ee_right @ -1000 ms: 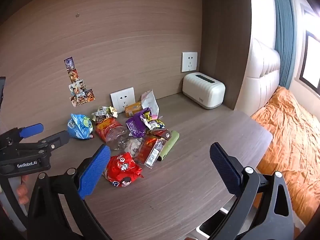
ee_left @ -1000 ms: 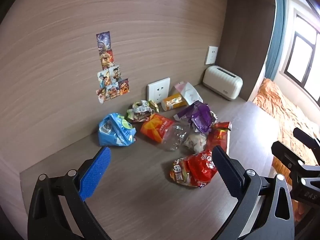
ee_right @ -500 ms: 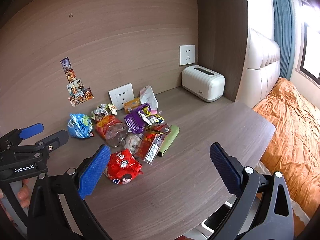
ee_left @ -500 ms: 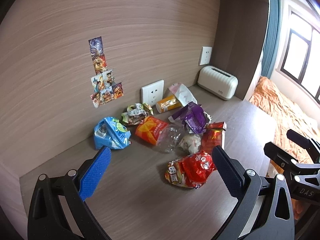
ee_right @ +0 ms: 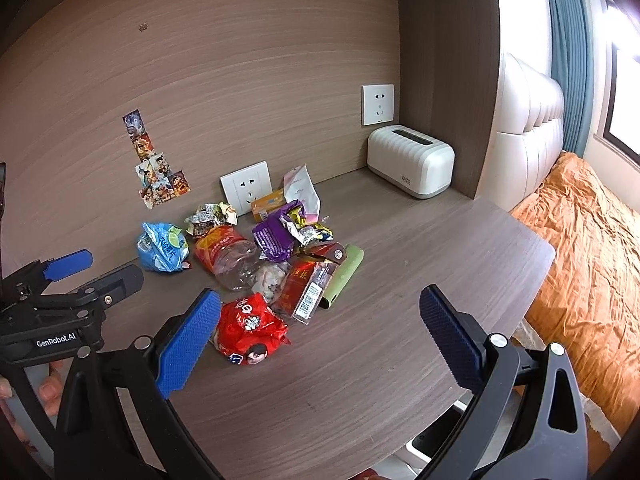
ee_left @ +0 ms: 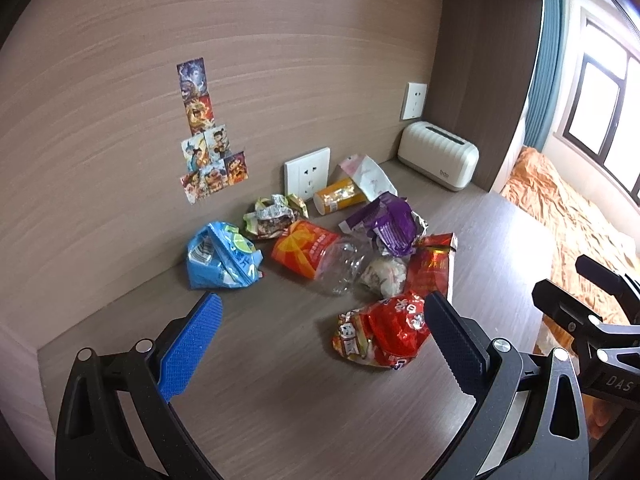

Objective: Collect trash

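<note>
A heap of trash lies on the wooden desk (ee_left: pixel 280 400) by the wall: a red snack bag (ee_left: pixel 380 332) (ee_right: pixel 248 330) nearest, a blue chip bag (ee_left: pixel 222 256) (ee_right: pixel 162 246), a crushed clear bottle with an orange label (ee_left: pixel 320 258) (ee_right: pixel 228 256), a purple wrapper (ee_left: pixel 390 224) (ee_right: pixel 276 236), a red carton (ee_right: pixel 306 288), a green tube (ee_right: pixel 342 276). My left gripper (ee_left: pixel 320 340) is open and empty, hovering before the red bag. My right gripper (ee_right: pixel 318 332) is open and empty, the red bag by its left finger.
A white toaster-shaped box (ee_left: pixel 438 160) (ee_right: pixel 410 160) stands at the back right. Wall sockets (ee_right: pixel 246 186) and stickers (ee_left: pixel 204 132) are on the wood wall. The desk edge (ee_right: pixel 520 300) drops off on the right beside an orange bed (ee_right: pixel 592 260).
Both grippers have shifted slightly toward the heap; the trash looks a little nearer and more central. Nothing was grasped.
</note>
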Motion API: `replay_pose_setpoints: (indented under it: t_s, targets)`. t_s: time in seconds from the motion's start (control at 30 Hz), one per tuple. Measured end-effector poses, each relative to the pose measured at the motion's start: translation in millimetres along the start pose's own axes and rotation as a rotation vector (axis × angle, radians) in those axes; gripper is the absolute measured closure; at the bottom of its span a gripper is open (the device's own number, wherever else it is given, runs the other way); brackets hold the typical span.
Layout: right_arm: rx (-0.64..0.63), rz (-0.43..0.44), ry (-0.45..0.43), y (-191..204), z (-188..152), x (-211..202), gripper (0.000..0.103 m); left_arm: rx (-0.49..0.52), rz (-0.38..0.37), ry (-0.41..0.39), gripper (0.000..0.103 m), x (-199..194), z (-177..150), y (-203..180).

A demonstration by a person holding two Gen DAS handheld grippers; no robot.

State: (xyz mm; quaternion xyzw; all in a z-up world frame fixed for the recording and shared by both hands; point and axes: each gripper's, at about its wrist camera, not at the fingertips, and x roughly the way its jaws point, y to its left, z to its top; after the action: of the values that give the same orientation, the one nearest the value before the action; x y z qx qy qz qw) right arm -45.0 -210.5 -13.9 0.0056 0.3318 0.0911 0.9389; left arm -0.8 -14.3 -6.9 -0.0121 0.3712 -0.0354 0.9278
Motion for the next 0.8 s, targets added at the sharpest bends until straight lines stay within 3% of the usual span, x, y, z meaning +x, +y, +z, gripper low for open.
replay_pose_setpoints:
  t_s: [0.4,0.57,0.8]
  targets:
    - [0.006,0.009,0.01,-0.9,-2.6,2.4,0.004,0.022,0.024,0.002,0.004,3.7,-1.2,-3.9]
    - [-0.029,0.002,-0.04,6.6,-3.6,-2.4,0.004,0.018,0.022,0.01,0.004,6.8,-0.7,-2.5]
    - [-0.006,0.035,-0.017,4.7,-2.0,4.3,0.004,0.02,0.025,0.022,0.004,10.1,-1.5,-3.4]
